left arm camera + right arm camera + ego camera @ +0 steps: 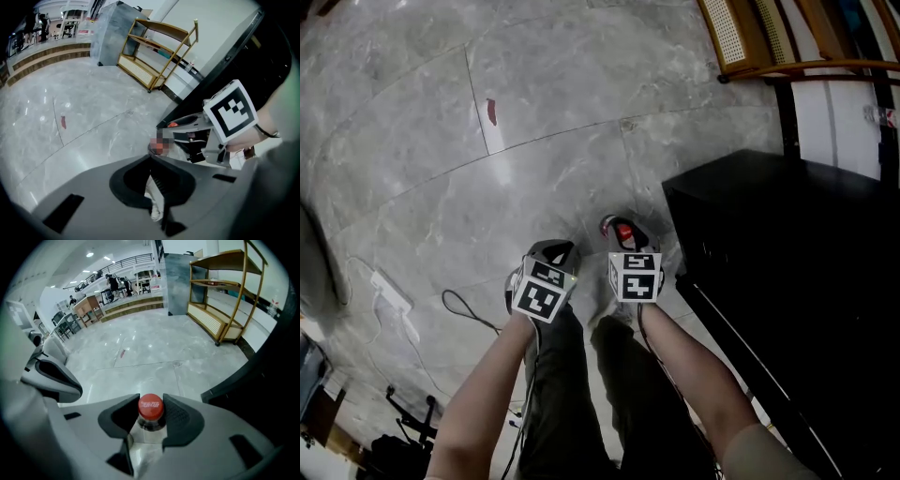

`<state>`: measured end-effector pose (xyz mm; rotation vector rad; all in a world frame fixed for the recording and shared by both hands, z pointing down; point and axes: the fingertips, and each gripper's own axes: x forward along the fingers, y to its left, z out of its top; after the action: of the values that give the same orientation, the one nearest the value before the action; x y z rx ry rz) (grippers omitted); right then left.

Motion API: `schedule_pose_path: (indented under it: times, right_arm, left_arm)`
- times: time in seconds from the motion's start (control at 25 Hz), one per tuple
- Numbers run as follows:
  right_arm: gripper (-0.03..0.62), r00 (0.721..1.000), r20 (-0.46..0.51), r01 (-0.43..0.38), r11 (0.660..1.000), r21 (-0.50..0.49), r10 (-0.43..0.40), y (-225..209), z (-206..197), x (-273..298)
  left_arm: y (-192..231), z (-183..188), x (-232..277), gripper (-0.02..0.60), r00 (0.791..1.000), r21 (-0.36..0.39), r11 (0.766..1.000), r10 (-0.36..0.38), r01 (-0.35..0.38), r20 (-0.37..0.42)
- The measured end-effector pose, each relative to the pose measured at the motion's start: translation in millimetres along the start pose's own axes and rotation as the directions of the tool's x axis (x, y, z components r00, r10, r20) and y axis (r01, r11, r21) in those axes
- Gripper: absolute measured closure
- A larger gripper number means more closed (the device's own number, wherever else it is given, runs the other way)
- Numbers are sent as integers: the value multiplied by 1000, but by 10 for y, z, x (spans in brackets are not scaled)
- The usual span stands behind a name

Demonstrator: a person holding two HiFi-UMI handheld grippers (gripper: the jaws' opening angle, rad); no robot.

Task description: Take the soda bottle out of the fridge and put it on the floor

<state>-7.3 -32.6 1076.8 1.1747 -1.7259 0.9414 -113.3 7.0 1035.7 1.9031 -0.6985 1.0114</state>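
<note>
One soda bottle with a round red cap [151,408] sits in my right claw [151,401], pads clenched on its neck just under the cap. Only that claw's own view shows the grip. The head view shows just the cap peeping past my marker cube, above the grey marble floor [534,112], beside the one black fridge [787,262]. My left claw [151,158] is pressed together, empty. Two claws, one bottle.
</note>
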Motion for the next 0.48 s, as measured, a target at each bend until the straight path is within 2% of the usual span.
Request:
schedule_pose_path:
  times: [0.2, 0.36, 0.48]
  right_arm:
    - [462, 1000, -25, 9, 995, 102, -6, -62, -149, 388]
    - [462, 999, -31, 28, 996, 90, -25, -87, -238, 628]
    - [462, 999, -37, 36, 995, 94, -33, -105, -304, 769]
  left_arm:
    - [231, -7, 256, 575, 1000, -54, 999, -1, 2, 9]
    - [375, 14, 393, 575, 1000, -101, 995, -7, 10, 26]
    - [431, -43, 481, 575, 1000, -91, 996, -4, 5, 10]
